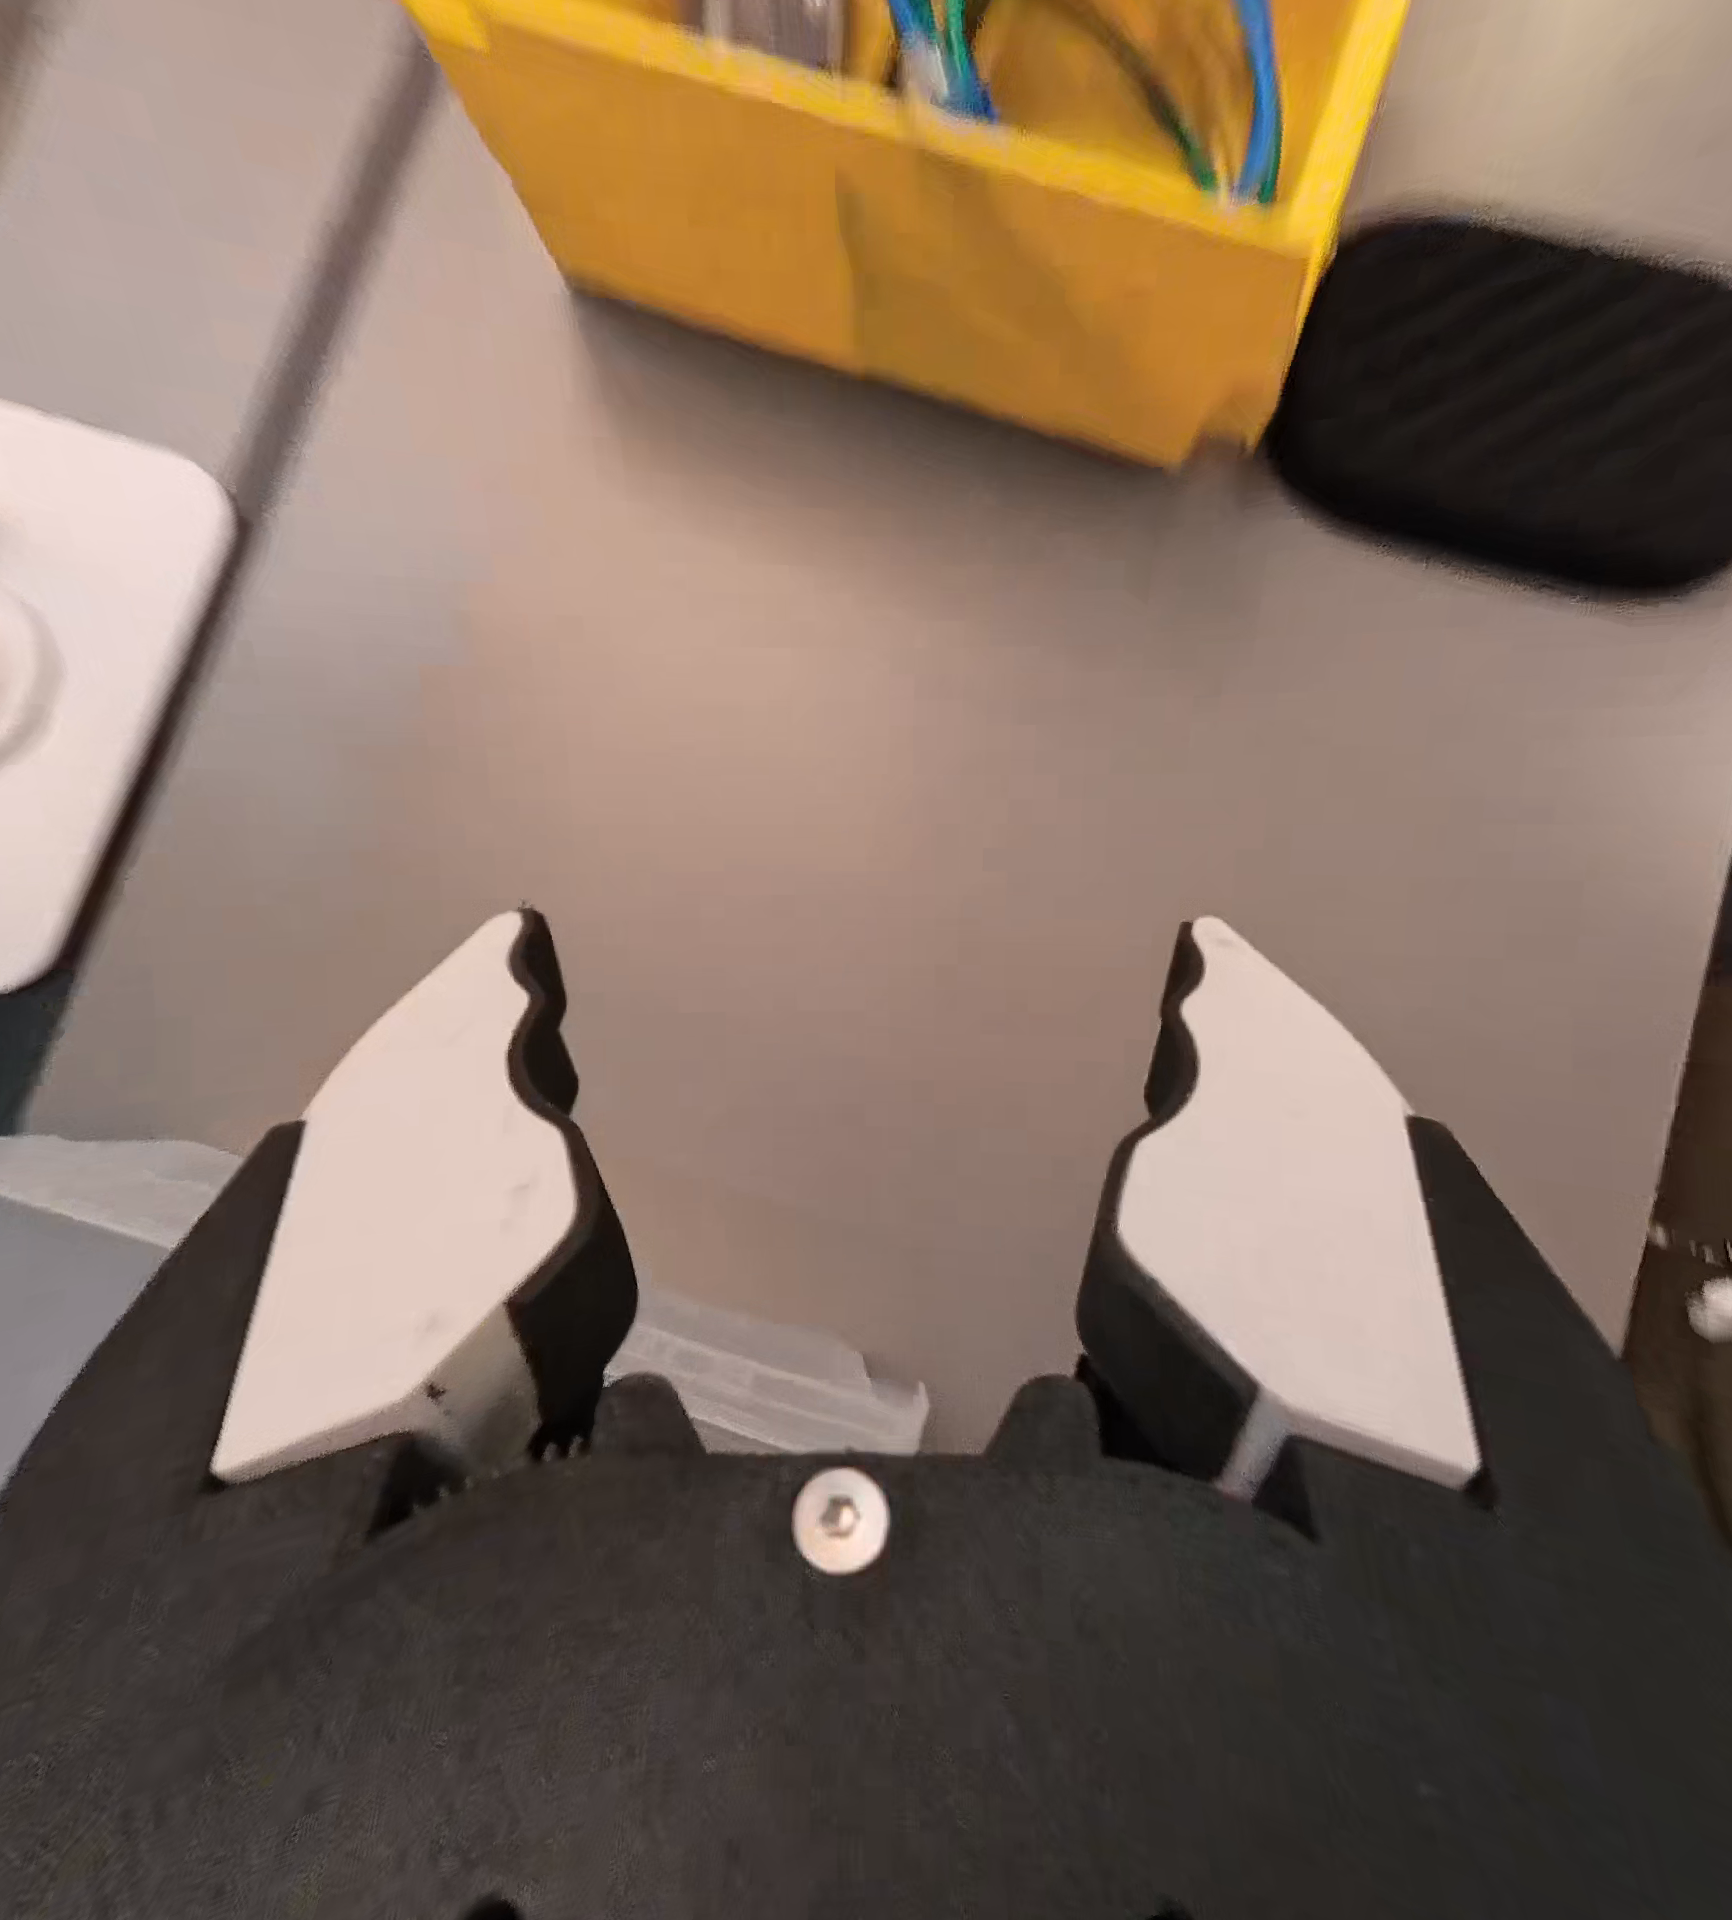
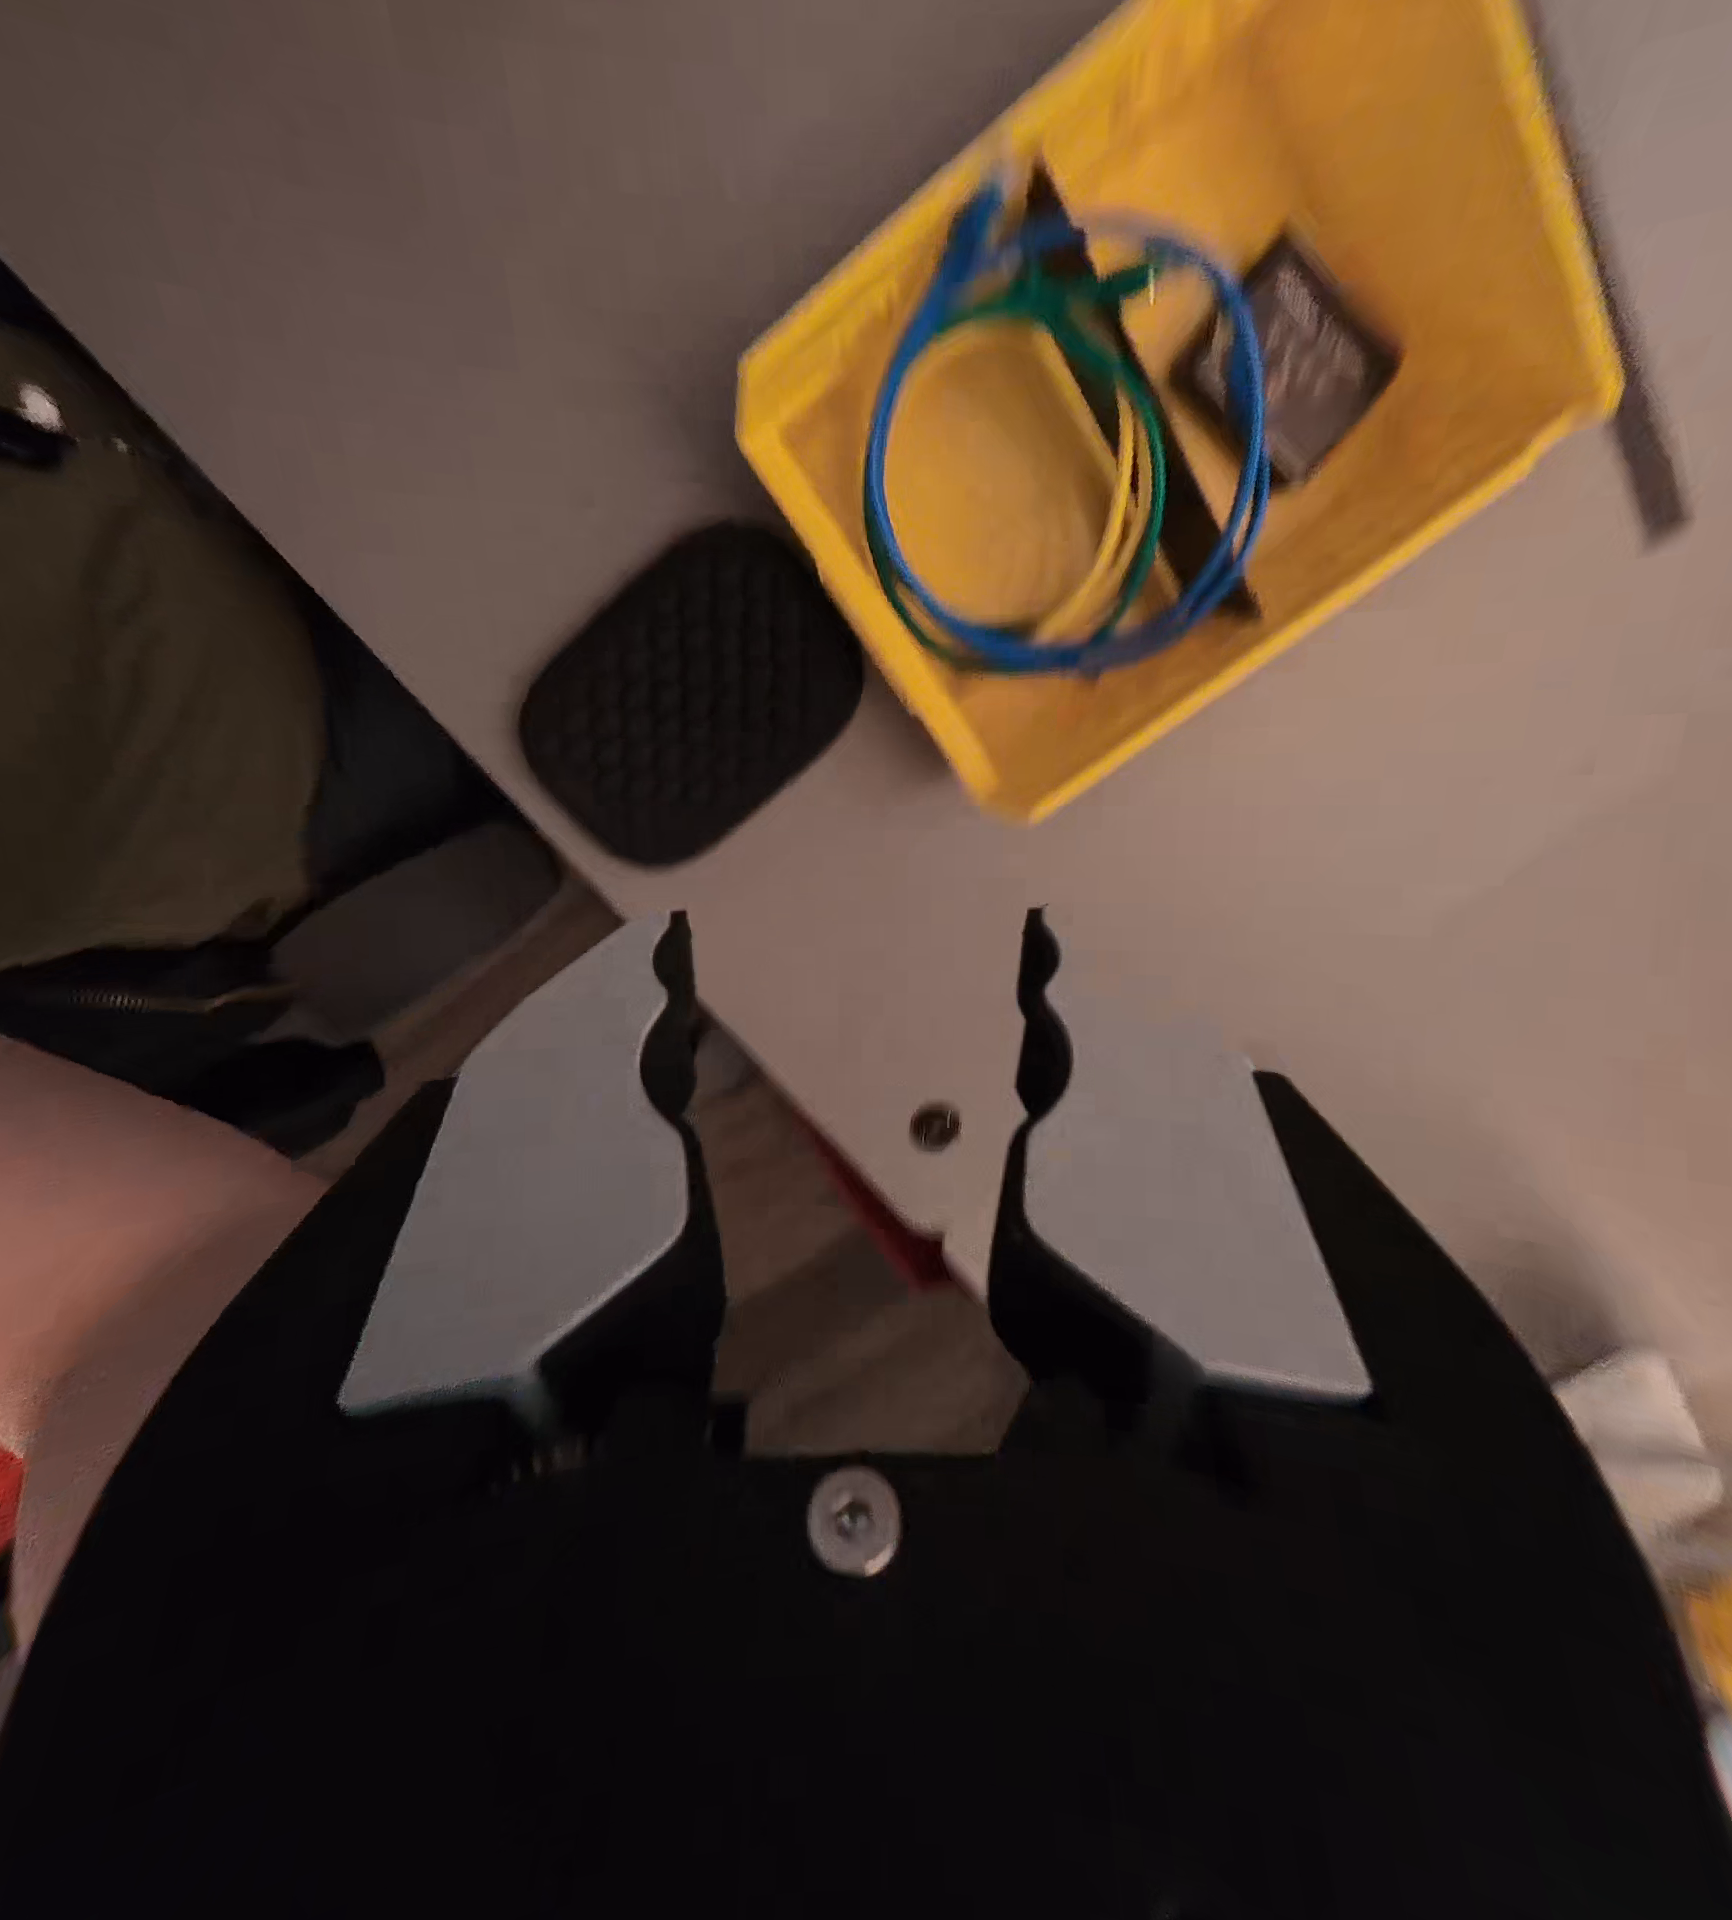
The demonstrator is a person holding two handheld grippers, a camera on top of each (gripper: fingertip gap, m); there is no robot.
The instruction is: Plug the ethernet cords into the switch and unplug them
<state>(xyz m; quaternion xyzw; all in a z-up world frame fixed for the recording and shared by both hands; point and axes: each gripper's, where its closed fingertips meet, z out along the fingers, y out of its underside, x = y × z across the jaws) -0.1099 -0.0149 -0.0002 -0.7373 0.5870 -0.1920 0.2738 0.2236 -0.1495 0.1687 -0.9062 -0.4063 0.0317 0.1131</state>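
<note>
A yellow bin (image 2: 1049, 727) stands on the grey table (image 2: 1361, 935). Inside it lie looped blue, green and yellow ethernet cords (image 2: 888, 457) and a dark box, the switch (image 2: 1298, 364). In the left wrist view the bin (image 1: 945, 281) is at the top, with the cords (image 1: 1257, 104) showing over its rim. My left gripper (image 1: 860, 920) is open and empty above the bare table (image 1: 841, 675), well short of the bin. My right gripper (image 2: 854, 914) is open and empty over the table's edge, apart from the bin.
A black ribbed oval pad (image 1: 1537, 405) lies beside the bin, near the table edge; it also shows in the right wrist view (image 2: 685, 691). A white square stand base (image 1: 41, 675) sits at the left. A clear plastic box (image 1: 31, 1236) is at the lower left. The grippers' ends are close to 40 cm from one another. From either gripper's tips it is about 40 cm to the switch (image 2: 1298, 364).
</note>
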